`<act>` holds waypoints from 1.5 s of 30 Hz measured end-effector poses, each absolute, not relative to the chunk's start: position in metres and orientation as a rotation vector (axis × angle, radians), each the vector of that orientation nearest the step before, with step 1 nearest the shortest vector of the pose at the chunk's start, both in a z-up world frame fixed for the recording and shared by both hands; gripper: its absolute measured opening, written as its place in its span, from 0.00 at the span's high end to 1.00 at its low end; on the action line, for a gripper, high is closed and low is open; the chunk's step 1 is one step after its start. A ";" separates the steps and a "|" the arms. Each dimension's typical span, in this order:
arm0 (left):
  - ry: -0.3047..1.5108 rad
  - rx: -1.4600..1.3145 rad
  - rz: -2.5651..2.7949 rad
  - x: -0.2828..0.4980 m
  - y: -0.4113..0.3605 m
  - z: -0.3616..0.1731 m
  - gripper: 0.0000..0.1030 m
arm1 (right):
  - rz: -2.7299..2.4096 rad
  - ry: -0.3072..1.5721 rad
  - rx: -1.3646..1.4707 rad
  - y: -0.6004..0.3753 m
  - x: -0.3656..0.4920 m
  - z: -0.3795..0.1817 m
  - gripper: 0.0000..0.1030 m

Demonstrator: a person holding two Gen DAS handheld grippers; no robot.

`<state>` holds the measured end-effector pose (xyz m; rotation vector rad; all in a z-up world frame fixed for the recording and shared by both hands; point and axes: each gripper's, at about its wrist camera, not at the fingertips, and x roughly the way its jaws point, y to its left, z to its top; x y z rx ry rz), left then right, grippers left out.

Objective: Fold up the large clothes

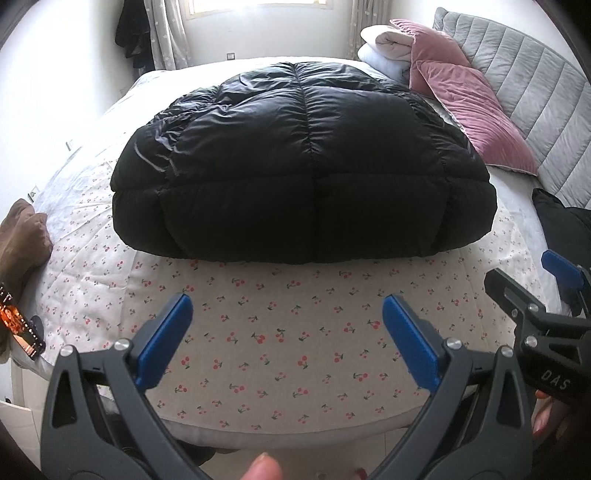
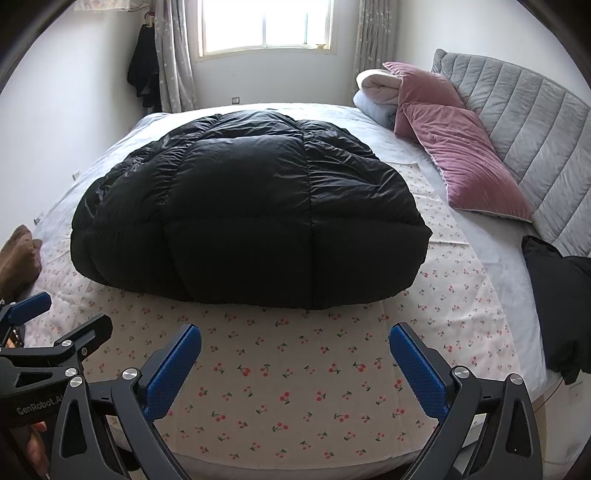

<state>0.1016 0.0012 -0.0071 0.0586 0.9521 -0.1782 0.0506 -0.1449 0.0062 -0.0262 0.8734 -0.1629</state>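
A puffy black down jacket (image 1: pixel 303 162) (image 2: pixel 251 218) lies folded into a thick bundle on the cherry-print sheet (image 1: pixel 280 347) (image 2: pixel 295 387) in the middle of the bed. My left gripper (image 1: pixel 288 325) hovers open over the sheet near the bed's front edge, short of the jacket, with nothing between its blue pads. My right gripper (image 2: pixel 295 354) is open too, held beside it to the right and also clear of the jacket. Each gripper shows at the edge of the other's view: the right gripper (image 1: pixel 524 280) and the left gripper (image 2: pixel 70 314).
Two pink cushions (image 1: pixel 469 107) (image 2: pixel 461 155) and a rolled white duvet (image 1: pixel 384 44) (image 2: pixel 376 92) lean on the grey headboard (image 2: pixel 524 122) at right. A dark garment (image 2: pixel 557 299) lies at the bed's right edge, a brown item (image 1: pixel 22 236) at the left. A window (image 2: pixel 266 26) is behind.
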 end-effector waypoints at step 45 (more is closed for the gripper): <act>0.989 0.048 -0.083 0.107 0.021 -0.019 0.01 | -0.129 0.871 -0.029 -0.126 0.055 0.002 0.00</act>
